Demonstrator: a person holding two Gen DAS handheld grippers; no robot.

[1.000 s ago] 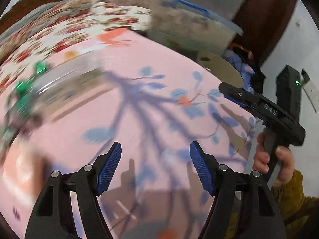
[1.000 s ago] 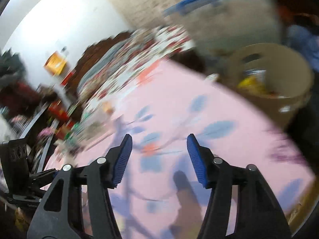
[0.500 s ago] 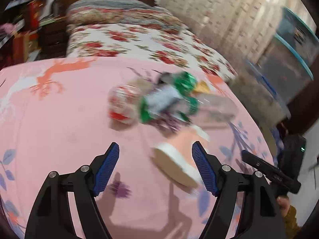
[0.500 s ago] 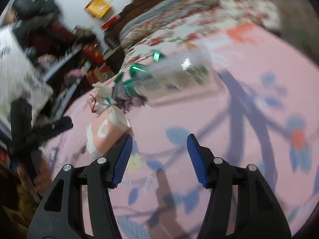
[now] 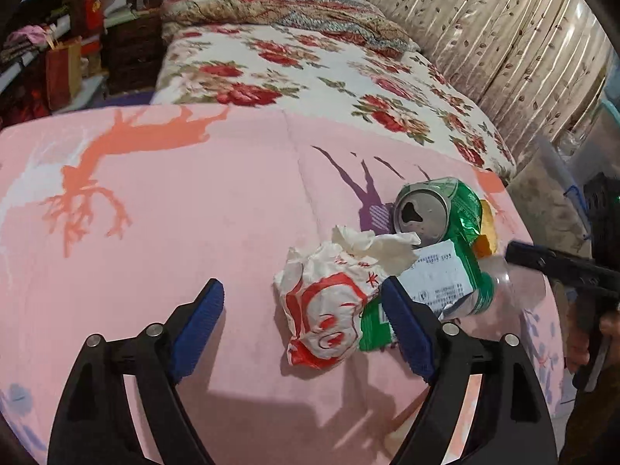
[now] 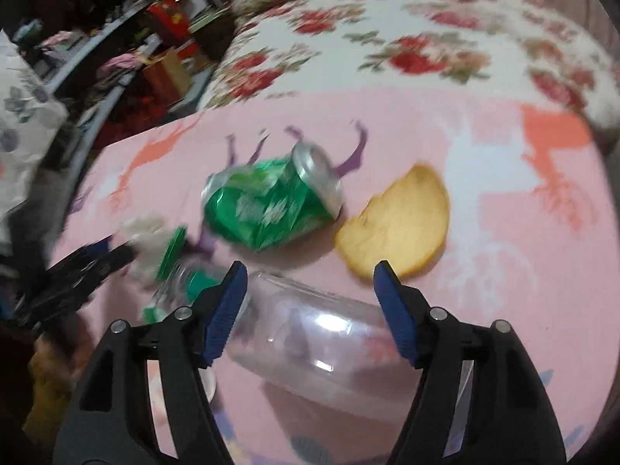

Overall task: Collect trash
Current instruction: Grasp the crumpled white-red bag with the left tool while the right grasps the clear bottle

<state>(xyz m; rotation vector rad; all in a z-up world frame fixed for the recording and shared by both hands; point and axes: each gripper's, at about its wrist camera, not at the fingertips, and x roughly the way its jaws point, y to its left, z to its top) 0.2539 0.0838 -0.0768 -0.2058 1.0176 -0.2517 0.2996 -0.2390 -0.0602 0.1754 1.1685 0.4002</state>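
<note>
Swinging in on the litter, we bring both grippers over the pink blanket [image 5: 217, 209].

Nearest, our right gripper [image 6: 308, 302], jaws just widened and gripping nothing, now straddles the clear bottle [image 6: 321, 341]; our left gripper [image 5: 302, 310] stands apart, empty, by the crumpled wrapper [image 5: 329, 310]. Farther off lie the green can [image 6: 271, 205] and peel [image 6: 399, 224]. Half a second ago all sat farther away; pickup looks next.

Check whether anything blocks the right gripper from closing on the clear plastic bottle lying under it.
Nothing visible does. The right gripper is open, its jaws having just widened, and the clear plastic bottle lies between its fingers with no pad pressing on it. The crushed green can and the bread slice lie beyond the fingertips.
</note>
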